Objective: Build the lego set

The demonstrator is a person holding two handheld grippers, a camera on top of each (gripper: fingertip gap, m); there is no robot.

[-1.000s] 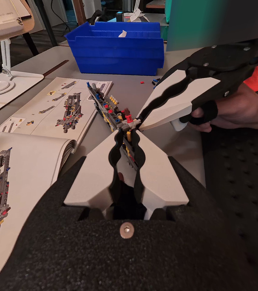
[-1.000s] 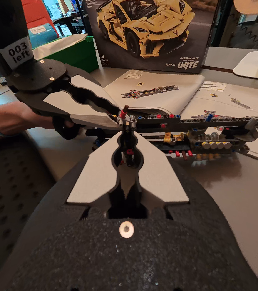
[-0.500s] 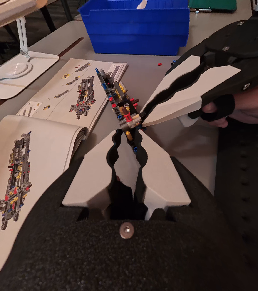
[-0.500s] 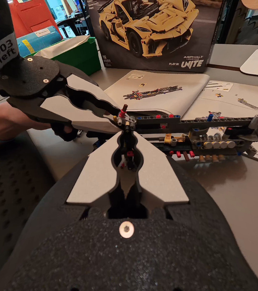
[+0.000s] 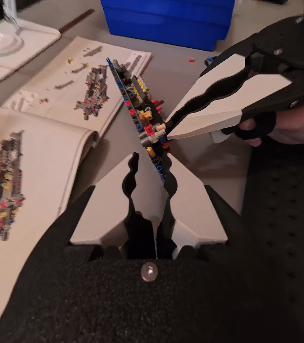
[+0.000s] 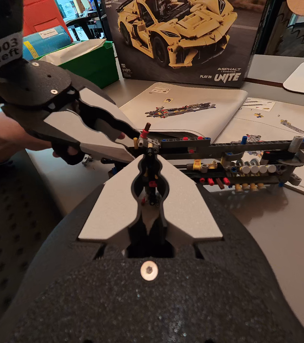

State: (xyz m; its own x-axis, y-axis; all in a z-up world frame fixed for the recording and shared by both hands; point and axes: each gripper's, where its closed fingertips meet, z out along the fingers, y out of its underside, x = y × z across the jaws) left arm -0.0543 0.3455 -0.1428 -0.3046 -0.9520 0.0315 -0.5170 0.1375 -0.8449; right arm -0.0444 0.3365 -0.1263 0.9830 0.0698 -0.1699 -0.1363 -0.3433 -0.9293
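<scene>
Now right gripper (image 6: 149, 159) on lego frame (image 6: 225, 148)

Deep blue plastic bin (image 5: 168, 20) sitting at far end of grey table (image 5: 168, 66); green plastic bin (image 6: 91, 65) standing left of it; white lamp base (image 5: 8, 53) resting at table's far-left corner.

each wrist camera looks forward and down along its own fingers, close on the lego frame (image 5: 138, 104) (image 6: 227, 148), which both views share from crossing sides.
</scene>
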